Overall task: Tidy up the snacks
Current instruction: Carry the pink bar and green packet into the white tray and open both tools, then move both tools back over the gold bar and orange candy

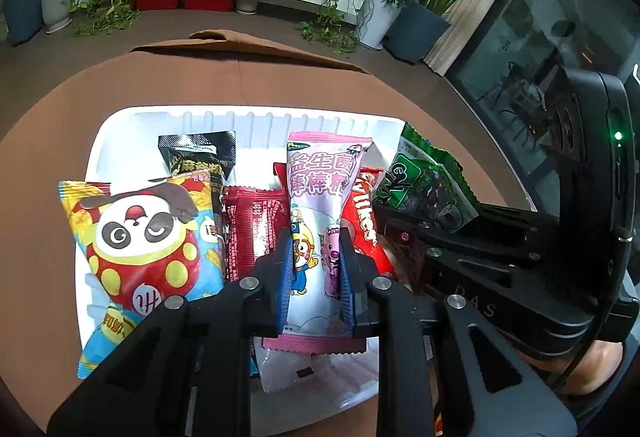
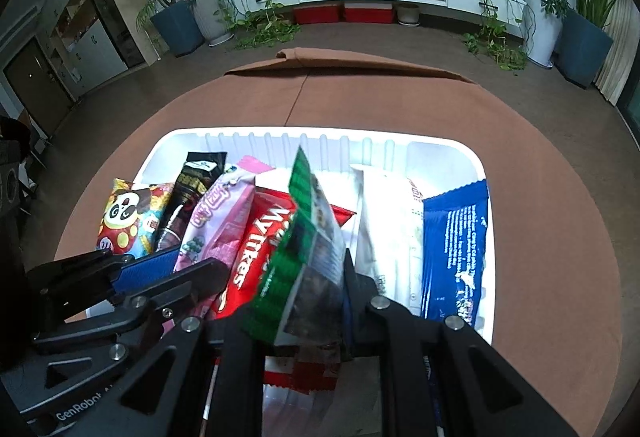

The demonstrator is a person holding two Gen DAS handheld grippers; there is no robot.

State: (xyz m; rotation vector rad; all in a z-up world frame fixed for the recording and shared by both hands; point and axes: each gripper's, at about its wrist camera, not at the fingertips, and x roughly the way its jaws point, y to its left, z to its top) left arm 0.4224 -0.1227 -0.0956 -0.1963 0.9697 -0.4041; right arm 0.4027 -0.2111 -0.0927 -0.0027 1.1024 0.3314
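A white tray on the brown table holds several snack packets standing side by side. My left gripper is shut on a pink cartoon packet, which stands upright between its blue pads. A panda packet, a black packet and a dark red packet are to its left, and a red Mylikes packet to its right. My right gripper is shut on a green seaweed packet, held tilted over the red packet. The green packet hides its left finger.
A white packet and a blue packet fill the tray's right side. The left gripper reaches in close beside the right one. The round table's brown cloth stretches beyond the tray. Potted plants and a white cabinet line the far wall.
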